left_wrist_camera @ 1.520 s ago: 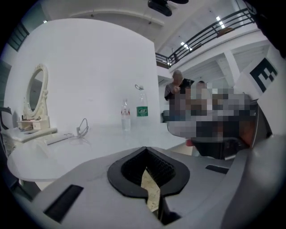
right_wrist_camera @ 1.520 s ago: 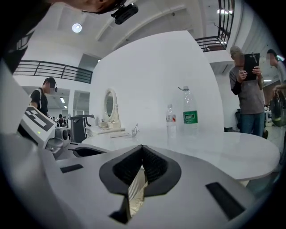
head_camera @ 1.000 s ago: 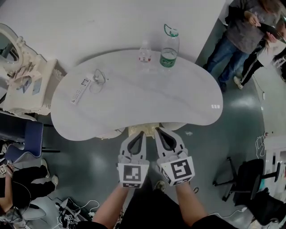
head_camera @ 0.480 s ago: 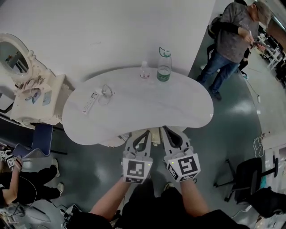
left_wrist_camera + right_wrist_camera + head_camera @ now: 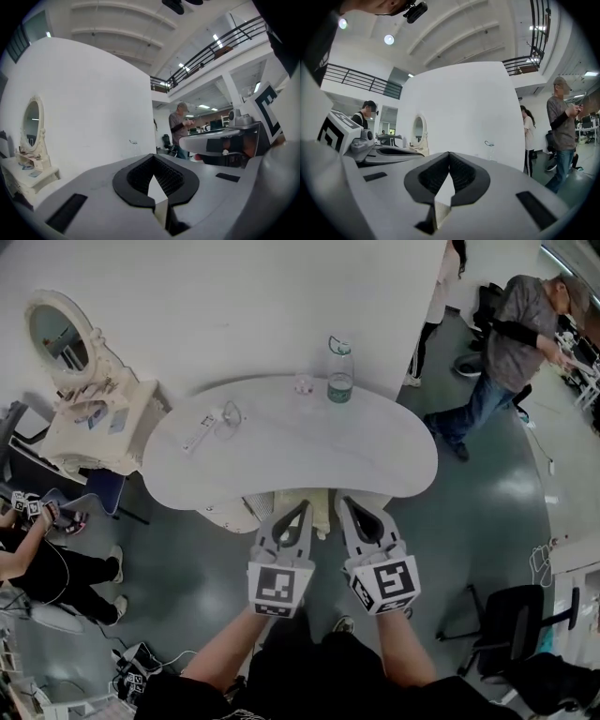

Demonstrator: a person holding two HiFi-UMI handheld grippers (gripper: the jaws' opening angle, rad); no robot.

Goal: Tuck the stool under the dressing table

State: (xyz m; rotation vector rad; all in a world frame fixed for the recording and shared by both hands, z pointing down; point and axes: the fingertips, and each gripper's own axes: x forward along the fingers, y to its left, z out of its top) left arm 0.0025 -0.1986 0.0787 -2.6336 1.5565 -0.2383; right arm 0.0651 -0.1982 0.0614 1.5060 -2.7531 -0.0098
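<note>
Here the left gripper (image 5: 301,514) and the right gripper (image 5: 346,510) are both closed, holding nothing. Between their tips the stool (image 5: 322,515) sits mostly under the dressing table (image 5: 281,451). Beyond them a bottle (image 5: 339,371) stands upright on it.

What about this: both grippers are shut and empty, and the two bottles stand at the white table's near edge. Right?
One slip. The green-labelled bottle and the small clear bottle stand at the far edge of the white table, by the wall, as the head view shows. The left gripper and right gripper are indeed shut and empty.
</note>
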